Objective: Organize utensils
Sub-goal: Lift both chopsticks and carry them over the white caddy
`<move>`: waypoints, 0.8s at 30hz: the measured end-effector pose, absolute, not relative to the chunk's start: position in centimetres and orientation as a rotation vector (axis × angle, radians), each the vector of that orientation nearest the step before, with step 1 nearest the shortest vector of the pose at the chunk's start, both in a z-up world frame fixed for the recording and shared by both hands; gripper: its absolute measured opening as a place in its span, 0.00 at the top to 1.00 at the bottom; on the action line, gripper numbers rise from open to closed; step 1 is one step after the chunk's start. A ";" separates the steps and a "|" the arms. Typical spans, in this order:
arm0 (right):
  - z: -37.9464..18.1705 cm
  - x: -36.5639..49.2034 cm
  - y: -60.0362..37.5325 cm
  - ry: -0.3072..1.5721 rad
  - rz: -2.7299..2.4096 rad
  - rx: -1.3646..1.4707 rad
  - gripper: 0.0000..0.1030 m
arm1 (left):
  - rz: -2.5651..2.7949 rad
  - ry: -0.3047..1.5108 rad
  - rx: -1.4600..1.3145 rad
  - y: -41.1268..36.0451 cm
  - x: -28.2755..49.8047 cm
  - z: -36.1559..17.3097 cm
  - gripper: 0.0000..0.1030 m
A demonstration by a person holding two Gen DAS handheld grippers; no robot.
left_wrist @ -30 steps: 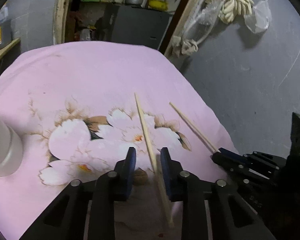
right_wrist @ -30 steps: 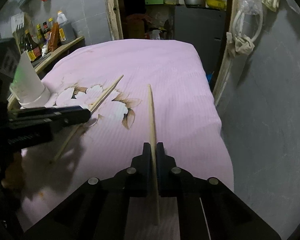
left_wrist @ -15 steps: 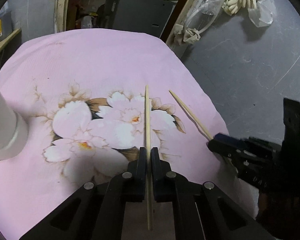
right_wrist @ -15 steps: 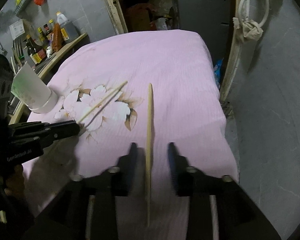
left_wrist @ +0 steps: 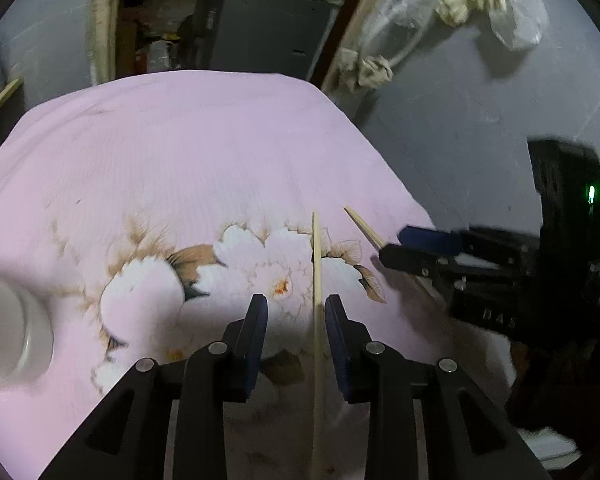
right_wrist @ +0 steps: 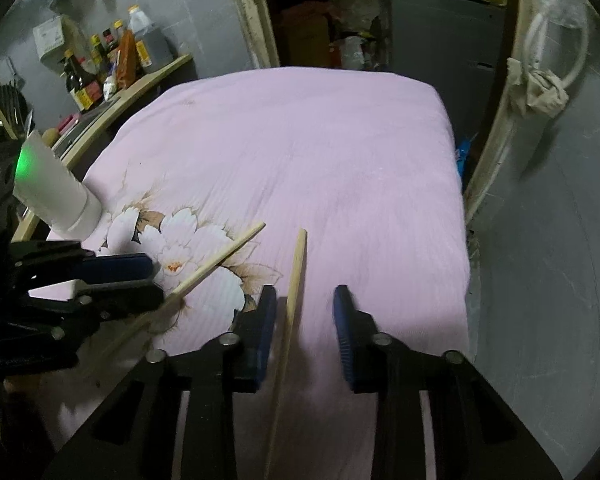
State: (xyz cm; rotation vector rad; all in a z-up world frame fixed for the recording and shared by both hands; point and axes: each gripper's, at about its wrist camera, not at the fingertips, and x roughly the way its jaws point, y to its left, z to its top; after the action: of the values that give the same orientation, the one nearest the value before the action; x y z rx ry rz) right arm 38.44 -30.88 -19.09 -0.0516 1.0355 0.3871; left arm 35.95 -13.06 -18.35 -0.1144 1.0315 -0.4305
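Two wooden chopsticks lie on the pink flowered cloth [left_wrist: 188, 152]. One chopstick [left_wrist: 316, 264] runs between the fingers of my left gripper [left_wrist: 296, 312], close to the right finger; the jaws are opening and the pads do not press on it. The other chopstick [right_wrist: 294, 280] runs between the fingers of my right gripper [right_wrist: 304, 312], near the left finger; those jaws are closing but still stand apart from it. Each view shows the other gripper beside it: the right gripper [left_wrist: 412, 248] and the left gripper [right_wrist: 116, 280]. A white cup [right_wrist: 56, 192] stands at the cloth's left side.
The cloth [right_wrist: 320, 140] drops off at its right edge toward a grey wall [right_wrist: 548, 240]. A shelf with several bottles [right_wrist: 100, 68] runs along the left. A doorway with a dark cabinet [left_wrist: 256, 36] lies beyond the far edge.
My left gripper was shut on its chopstick half a second ago and now stands apart. My right gripper let go of its chopstick, shifted sideways, and its jaws have narrowed a little.
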 end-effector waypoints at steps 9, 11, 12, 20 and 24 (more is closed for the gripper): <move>-19.5 39.0 -29.7 1.076 0.385 -0.089 0.83 | -0.480 1.076 0.048 -15.8 37.5 -18.6 0.85; -19.5 39.1 -29.8 1.084 0.359 -0.099 0.94 | -0.468 1.087 0.056 -16.0 37.9 -18.6 0.91; -19.5 39.1 -29.9 1.088 0.351 -0.095 0.95 | -0.470 1.094 0.054 -15.9 38.1 -18.6 0.94; -16.4 37.1 -32.5 0.988 0.316 0.142 0.96 | -0.453 1.004 -0.086 -13.8 36.5 -16.2 0.95; -13.4 34.5 -33.3 0.827 0.336 0.299 0.96 | -0.430 0.873 -0.212 -11.1 34.4 -13.0 0.95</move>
State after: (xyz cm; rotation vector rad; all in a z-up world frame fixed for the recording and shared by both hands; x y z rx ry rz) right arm 34.47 -33.35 -13.42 0.2993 0.8273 0.3355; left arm 34.37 -11.15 -12.97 -0.2119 0.8728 -0.4299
